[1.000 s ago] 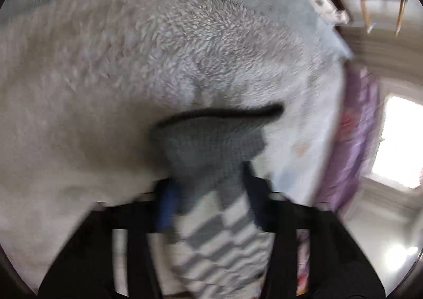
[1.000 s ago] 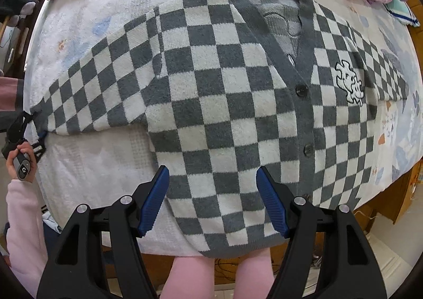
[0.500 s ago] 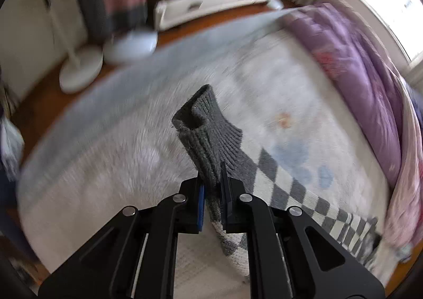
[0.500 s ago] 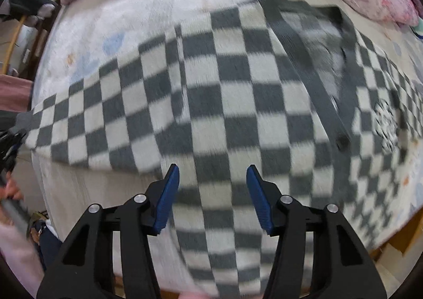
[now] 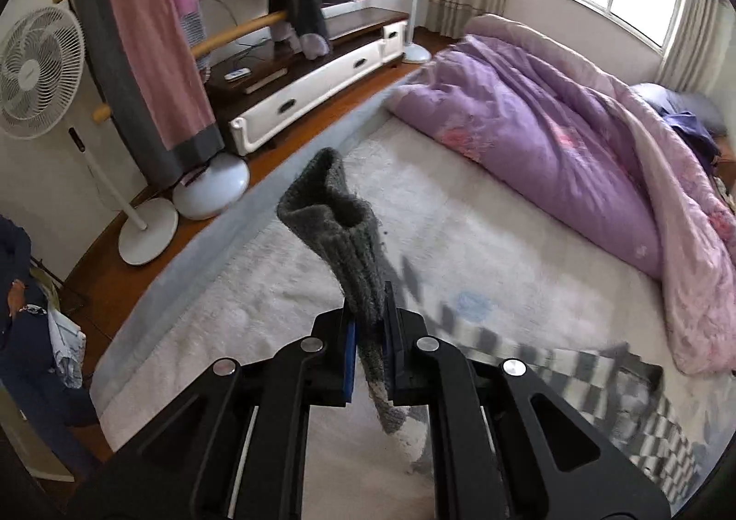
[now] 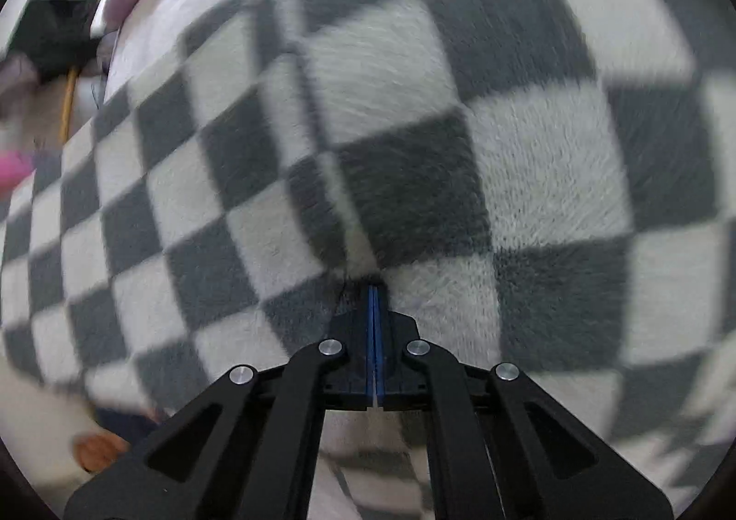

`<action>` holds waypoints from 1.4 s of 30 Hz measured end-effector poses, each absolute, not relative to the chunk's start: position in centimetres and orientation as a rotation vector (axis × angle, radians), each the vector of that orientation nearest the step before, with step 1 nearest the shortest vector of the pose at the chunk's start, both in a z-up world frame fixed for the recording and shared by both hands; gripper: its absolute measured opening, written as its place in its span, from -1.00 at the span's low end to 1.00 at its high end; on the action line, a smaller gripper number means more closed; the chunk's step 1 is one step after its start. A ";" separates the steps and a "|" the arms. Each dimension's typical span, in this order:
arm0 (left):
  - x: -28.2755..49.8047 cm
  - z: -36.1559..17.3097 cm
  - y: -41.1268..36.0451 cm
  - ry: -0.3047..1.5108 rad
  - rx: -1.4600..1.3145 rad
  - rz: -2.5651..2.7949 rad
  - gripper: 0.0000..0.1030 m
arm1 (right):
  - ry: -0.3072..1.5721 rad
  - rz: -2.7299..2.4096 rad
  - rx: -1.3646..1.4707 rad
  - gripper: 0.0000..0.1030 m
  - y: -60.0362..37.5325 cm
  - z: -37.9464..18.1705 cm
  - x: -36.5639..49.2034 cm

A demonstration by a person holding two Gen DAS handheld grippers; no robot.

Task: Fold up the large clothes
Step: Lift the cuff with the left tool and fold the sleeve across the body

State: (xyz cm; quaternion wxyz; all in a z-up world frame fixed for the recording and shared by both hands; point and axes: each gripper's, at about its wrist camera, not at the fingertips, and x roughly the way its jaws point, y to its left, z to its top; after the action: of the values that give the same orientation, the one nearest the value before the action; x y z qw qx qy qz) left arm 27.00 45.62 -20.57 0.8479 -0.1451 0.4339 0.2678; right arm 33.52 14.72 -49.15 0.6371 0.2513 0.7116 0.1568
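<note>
left claw: your left gripper point(image 5: 370, 326) is clenched on the ribbed grey knitted cuff point(image 5: 342, 234) of the sleeve, at lower centre of the left wrist frame; the cuff stands up above the pads, its open end at frame centre.
garment: the grey-and-white checked knitted cardigan point(image 5: 598, 386) trails to the lower right over the white fluffy bed cover point(image 5: 483, 234).
background: purple quilt point(image 5: 552, 124) at right, white pedestal fan point(image 5: 41, 69) at far left.
right claw: your right gripper point(image 6: 373, 294) has just been closing; its blue pads meet at lower centre, tips pressed into the checked knit; whether fabric is pinched, you cannot tell.
</note>
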 end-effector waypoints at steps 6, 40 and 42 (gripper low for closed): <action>29.4 -16.9 34.9 0.854 -0.183 0.413 -0.82 | 1.606 0.358 0.848 -0.99 12.6 -50.7 33.1; 31.8 -48.6 -10.8 1.465 0.285 -0.366 0.16 | 1.317 -0.337 1.221 -0.83 -31.1 -44.0 17.6; 31.0 -47.9 -9.5 1.477 0.209 -0.399 0.32 | 1.326 -0.362 1.164 -0.49 -31.9 -43.0 18.9</action>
State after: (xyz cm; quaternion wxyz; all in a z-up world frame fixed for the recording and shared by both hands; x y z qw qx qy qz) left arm 30.97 -9.45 -47.95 0.7164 0.0943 0.6674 -0.1801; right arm 18.93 -31.88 -43.03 0.6212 0.5063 0.5771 -0.1576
